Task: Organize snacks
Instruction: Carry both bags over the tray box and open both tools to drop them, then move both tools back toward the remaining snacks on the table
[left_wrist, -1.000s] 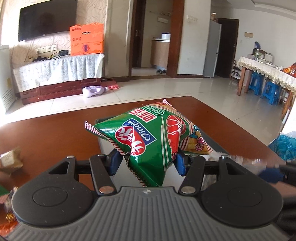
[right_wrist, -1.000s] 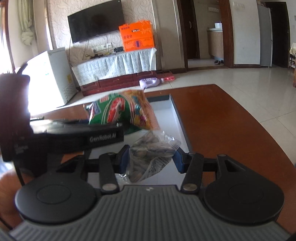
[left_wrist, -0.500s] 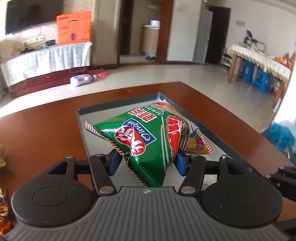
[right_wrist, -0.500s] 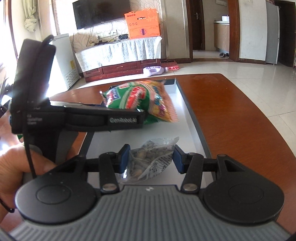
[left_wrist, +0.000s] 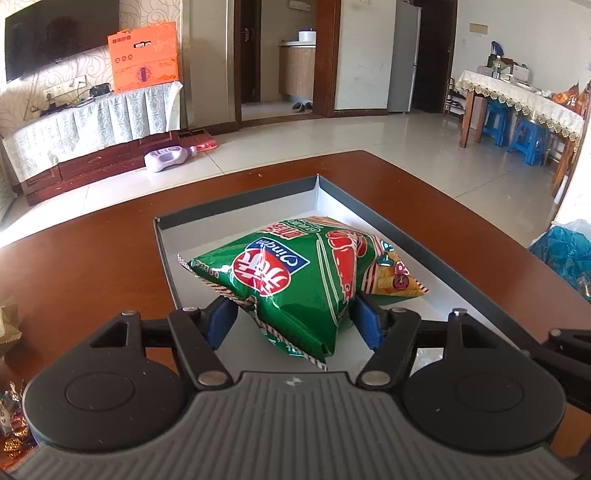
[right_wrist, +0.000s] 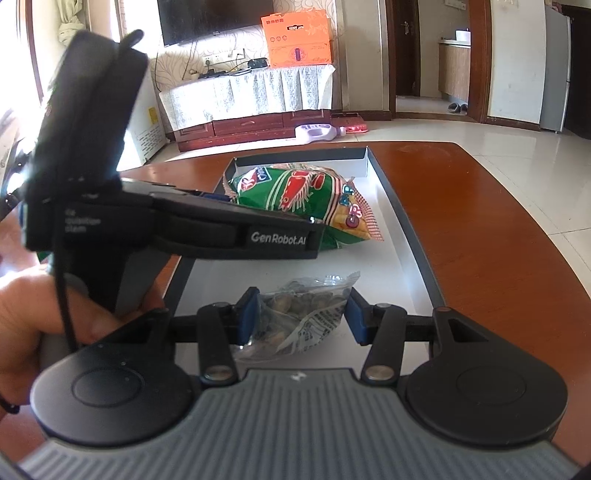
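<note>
A green shrimp-snack bag (left_wrist: 295, 273) lies inside the grey tray (left_wrist: 424, 251) on the brown table. My left gripper (left_wrist: 293, 319) straddles its near end. Its jaws are opening, and a gap shows beside the left pad (left_wrist: 221, 321). In the right wrist view the same green bag (right_wrist: 295, 188) rests toward the far end of the tray (right_wrist: 406, 229), partly hidden by the left gripper's black housing (right_wrist: 184, 229). My right gripper (right_wrist: 301, 314) is shut on a clear bag of nuts (right_wrist: 306, 310), held just over the tray's near half.
A person's hand (right_wrist: 37, 314) grips the left tool's handle. Wrapped snacks (left_wrist: 7, 325) and candies (left_wrist: 11, 424) lie at the table's left edge. A blue plastic bag (left_wrist: 565, 254) sits past the right edge. Bare brown tabletop (right_wrist: 480, 221) flanks the tray.
The left gripper carried the green bag over the tray, lowered it onto the tray floor, and its jaws have spread wider. The right gripper keeps its hold on the clear bag.
</note>
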